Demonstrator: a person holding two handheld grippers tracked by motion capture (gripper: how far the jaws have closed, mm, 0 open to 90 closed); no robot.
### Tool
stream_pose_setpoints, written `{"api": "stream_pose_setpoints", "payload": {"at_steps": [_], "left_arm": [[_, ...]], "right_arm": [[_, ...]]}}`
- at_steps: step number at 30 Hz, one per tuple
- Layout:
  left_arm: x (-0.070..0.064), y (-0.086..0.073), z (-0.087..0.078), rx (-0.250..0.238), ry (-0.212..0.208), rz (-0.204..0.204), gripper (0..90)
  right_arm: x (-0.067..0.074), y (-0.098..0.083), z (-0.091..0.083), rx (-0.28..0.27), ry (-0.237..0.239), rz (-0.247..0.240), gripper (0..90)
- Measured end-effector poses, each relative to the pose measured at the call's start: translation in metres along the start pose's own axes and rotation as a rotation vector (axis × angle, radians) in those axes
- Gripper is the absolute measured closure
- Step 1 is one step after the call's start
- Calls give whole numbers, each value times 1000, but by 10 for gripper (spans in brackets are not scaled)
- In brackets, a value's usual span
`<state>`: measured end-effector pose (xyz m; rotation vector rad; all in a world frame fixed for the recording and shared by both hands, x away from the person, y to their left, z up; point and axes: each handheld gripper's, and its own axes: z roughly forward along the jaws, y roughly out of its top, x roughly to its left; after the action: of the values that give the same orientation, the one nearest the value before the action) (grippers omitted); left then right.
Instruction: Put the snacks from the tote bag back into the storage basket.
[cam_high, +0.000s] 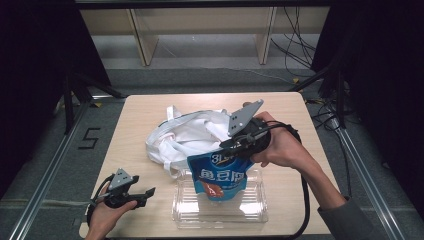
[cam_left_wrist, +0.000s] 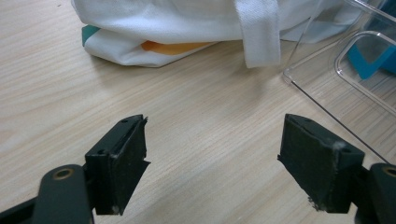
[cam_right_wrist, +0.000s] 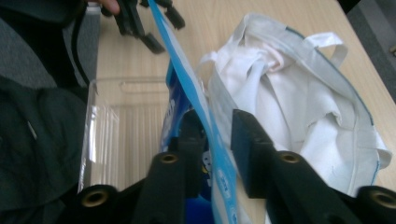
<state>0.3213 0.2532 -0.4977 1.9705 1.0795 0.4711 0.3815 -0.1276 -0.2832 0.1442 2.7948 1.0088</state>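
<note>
Tray (cam_high: 220, 210): one, clear plastic, nearest my edge of the table (cam_high: 150, 107); empty but for the pouch bottom hanging over or into it. I judge it the spot the pouch goes to.
Pouch (cam_high: 220, 175): one, blue, printed; held upright by its top edge above the tray, lower end at the tray's middle. Whether it touches the floor of the tray I cannot tell.
Right gripper (cam_high: 235, 145): mine, one; the pouch's top edge (cam_right_wrist: 196, 88) runs between the jaws, which stand slightly apart round it, so I cannot tell whether they pinch it.
Bag (cam_high: 187, 135): one, white cloth, slumped just behind the tray, mouth loose, two straps showing. An orange thing (cam_left_wrist: 175, 46) peeks from under its edge.
Left gripper (cam_high: 145, 195): mine, one; jaws wide apart, holding nothing, resting low at the table's near left corner, clear of tray and bag. I judge it parked out of the way.
Hands: two, one round each gripper.
</note>
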Motion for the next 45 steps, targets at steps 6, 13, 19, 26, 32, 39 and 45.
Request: {"api": "stream_pose_setpoints", "payload": {"at_steps": [6, 13, 19, 26, 32, 39, 45], "left_arm": [[0, 0, -1, 10, 1, 3, 222], [0, 0, 0, 2, 1, -8, 222], [-1, 0, 0, 3, 0, -25, 222], [-1, 0, -1, 6, 2, -16, 222], [-1, 0, 0, 2, 1, -22, 222], [-1, 0, 0, 1, 0, -27, 222], [0, 1, 0, 3, 2, -11, 223]], "right_arm": [[2, -7, -25, -130, -43, 73, 554], [2, -19, -47, -218, -80, 137, 505], [-3, -28, -54, -232, -105, 181, 488], [-14, -39, -59, -238, -163, 206, 469], [-21, -59, -59, -216, -225, 260, 448], [-20, -85, -53, -233, -284, 320, 440], [-21, -106, -49, -253, -300, 363, 435]]}}
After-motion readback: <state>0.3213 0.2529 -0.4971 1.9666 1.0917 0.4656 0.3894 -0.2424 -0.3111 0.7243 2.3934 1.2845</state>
